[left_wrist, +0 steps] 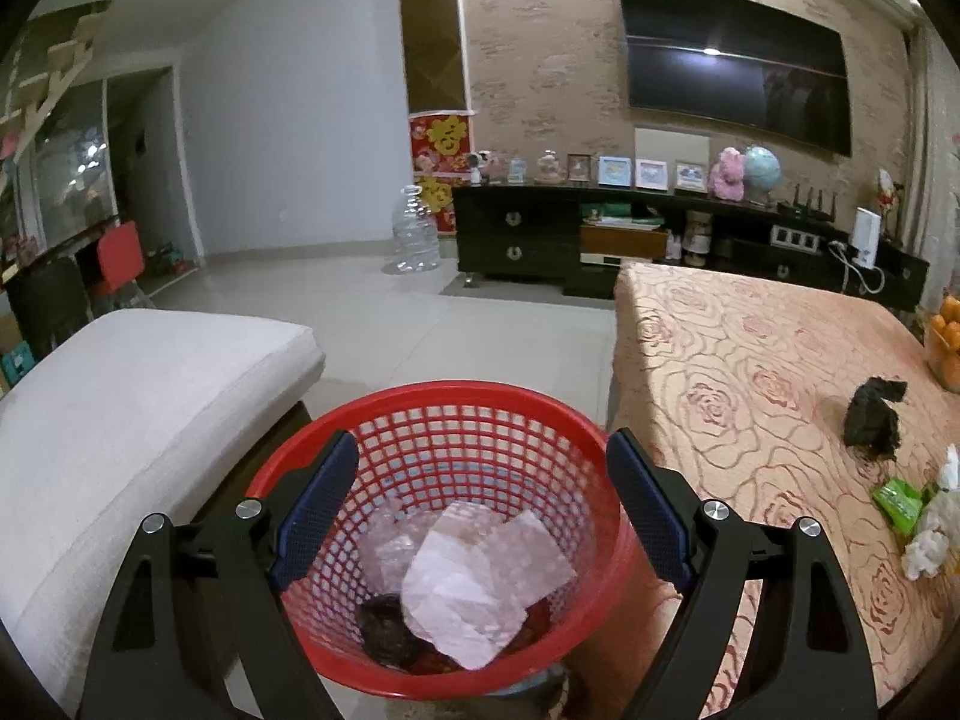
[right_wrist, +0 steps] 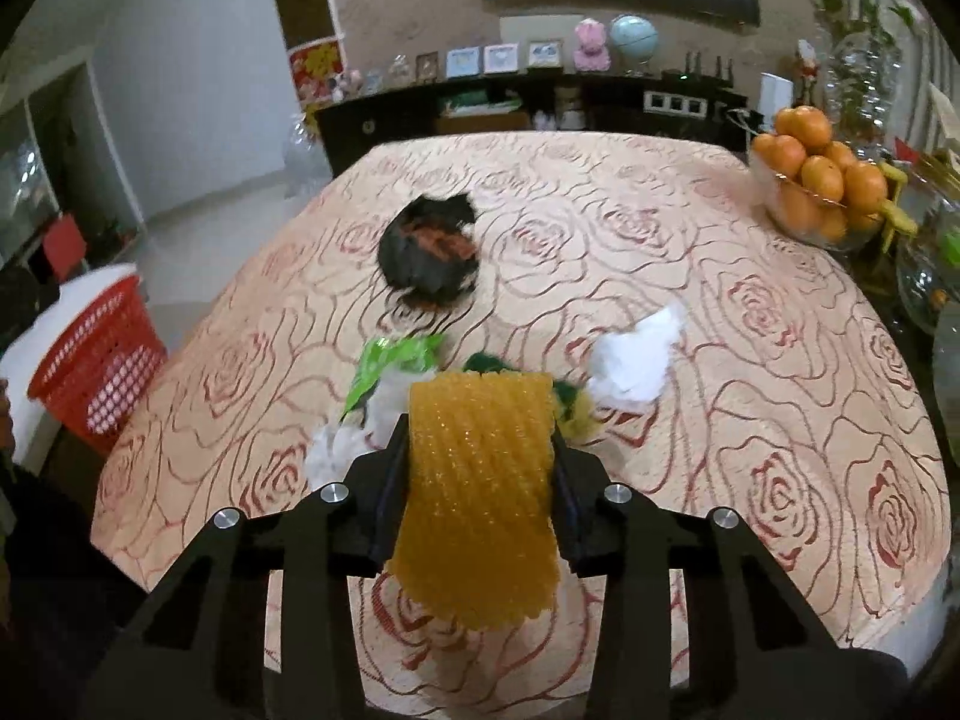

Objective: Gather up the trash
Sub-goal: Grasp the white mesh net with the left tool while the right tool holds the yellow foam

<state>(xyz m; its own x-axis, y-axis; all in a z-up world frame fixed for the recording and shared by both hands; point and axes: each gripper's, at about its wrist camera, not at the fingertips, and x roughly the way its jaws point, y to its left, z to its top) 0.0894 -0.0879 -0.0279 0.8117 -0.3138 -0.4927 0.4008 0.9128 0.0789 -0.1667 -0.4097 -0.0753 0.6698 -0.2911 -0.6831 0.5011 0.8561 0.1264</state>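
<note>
**Yellow wrap gripped; basket below left gripper**

Your right gripper (right_wrist: 480, 450) clamps the yellow bubble wrap (right_wrist: 477, 498) above the table (right_wrist: 750, 420). Your left gripper (left_wrist: 480, 480) hangs spread wide over the red basket (left_wrist: 432, 402), holding nothing. A black bag (right_wrist: 429, 258) lies on the table.

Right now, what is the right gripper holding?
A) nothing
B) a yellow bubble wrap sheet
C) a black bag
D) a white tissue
B: in the right wrist view the right gripper is shut on the yellow bubble wrap, while the black bag and the white tissue lie on the table.
</note>
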